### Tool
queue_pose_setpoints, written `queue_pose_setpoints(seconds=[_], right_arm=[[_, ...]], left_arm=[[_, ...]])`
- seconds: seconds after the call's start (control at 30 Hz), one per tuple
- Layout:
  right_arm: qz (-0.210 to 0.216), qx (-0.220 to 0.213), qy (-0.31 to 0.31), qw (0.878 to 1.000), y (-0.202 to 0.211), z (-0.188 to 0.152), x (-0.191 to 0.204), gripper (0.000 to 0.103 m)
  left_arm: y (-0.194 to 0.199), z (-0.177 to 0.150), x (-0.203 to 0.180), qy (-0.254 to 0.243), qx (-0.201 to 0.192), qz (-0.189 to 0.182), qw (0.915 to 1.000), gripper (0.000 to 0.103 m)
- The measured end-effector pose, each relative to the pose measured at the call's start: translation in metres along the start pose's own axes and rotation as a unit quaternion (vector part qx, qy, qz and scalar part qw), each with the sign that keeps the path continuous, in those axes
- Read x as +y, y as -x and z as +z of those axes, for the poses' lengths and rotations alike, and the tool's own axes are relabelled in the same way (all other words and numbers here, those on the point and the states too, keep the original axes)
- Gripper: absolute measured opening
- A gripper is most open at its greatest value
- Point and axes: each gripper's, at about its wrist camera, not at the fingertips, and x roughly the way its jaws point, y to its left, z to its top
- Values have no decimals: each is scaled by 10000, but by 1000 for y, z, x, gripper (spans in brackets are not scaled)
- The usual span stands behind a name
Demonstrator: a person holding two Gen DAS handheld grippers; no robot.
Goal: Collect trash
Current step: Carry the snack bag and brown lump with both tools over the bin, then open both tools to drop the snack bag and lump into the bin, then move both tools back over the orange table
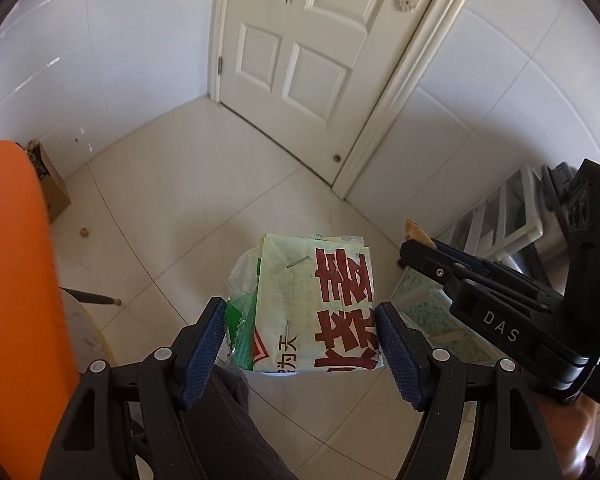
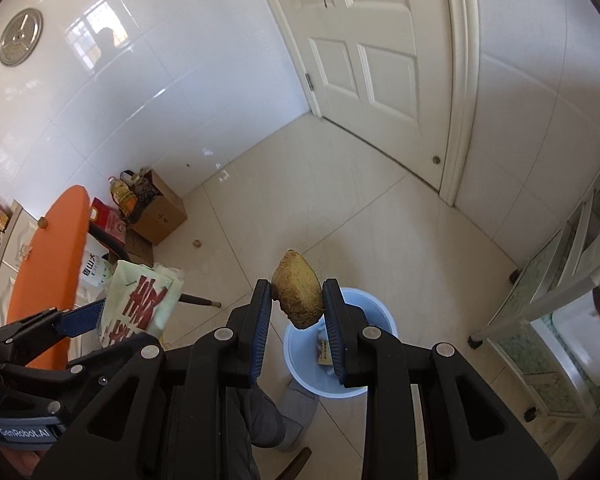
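Now both claws carry rubbish toward the pale blue bin (image 2: pixel 374 314) on the floor; the left claw (image 1: pixel 300 316) pinches a green-and-white paper packet (image 1: pixel 320 312) printed with red characters, its pads pressed against the packet's two sides so the stapled bundle stays together; the right claw (image 2: pixel 296 300) pinches a brown, fibrous husk-like scrap (image 2: pixel 298 294) between its blue pads, narrowly set because the piece is small. Both point steeply downward, probably so each load can drop cleanly once over the bin. Only the right wrist view shows the bin, directly under the scrap, with some litter already inside; it also shows the cardboard box (image 2: pixel 160 212) and bottles by the wall. The left wrist view shows no bin, but gives the packet's staples and print, the orange bench (image 1: pixel 12 280) edge, and a small loose bit (image 1: pixel 85 232) lying on the floor tiles.
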Motion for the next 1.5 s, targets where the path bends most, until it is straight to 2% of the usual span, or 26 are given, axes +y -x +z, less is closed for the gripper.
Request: queue_pose_setpoints(seconds=[0.1, 0.17, 0.37, 0.43, 0.5, 0.57, 0.63, 0.7, 0.73, 0.9, 1.03, 1.27, 1.5], right_arm=[[16, 136, -103, 9999, -13, -2, -9, 27], [40, 222, -139, 9996, -21, -2, -12, 28], [21, 492, -327, 9983, -45, -6, -23, 30], [-14, 531, -396, 9978, -49, -6, -26, 42], [-45, 525, -473, 9975, -50, -6, -31, 69], [-66, 497, -543, 9973, -49, -7, -34, 79], [-108, 470, -584, 9971, -46, -7, -35, 84], [-199, 403, -649, 9969, -43, -7, -37, 100], [-248, 350, -675, 9968, -40, -6, -37, 103], [-532, 303, -529, 9967, -31, -5, -31, 103], [-541, 184, -561, 9968, -20, -3, -26, 103], [-530, -114, -348, 9979, 10, 8, -2, 103], [-369, -462, -25, 9983, 46, 21, 41, 103]], left_arm=[[-19, 14, 2, 5, 192, 3, 9998, 70], [-39, 41, -2, 14, 317, -13, 9995, 70], [-95, 70, -3, -13, 825, 70, 9966, 73], [-103, 74, 0, 38, 950, 117, 9954, 75], [-108, 79, 0, 52, 964, 212, 9951, 82], [-110, 83, -2, 48, 925, 259, 9954, 87], [-110, 86, -4, 17, 909, 312, 9954, 89], [-108, 88, -7, 1, 850, 426, 9955, 91], [-104, 86, -8, 0, 802, 464, 9957, 91], [-88, 73, -18, -46, 556, 722, 9958, 94], [-64, 61, -30, -118, 281, 844, 9960, 94], [-10, 38, -35, -111, -267, 789, 9965, 94], [66, 3, -15, 105, -917, 735, 9930, 94]])
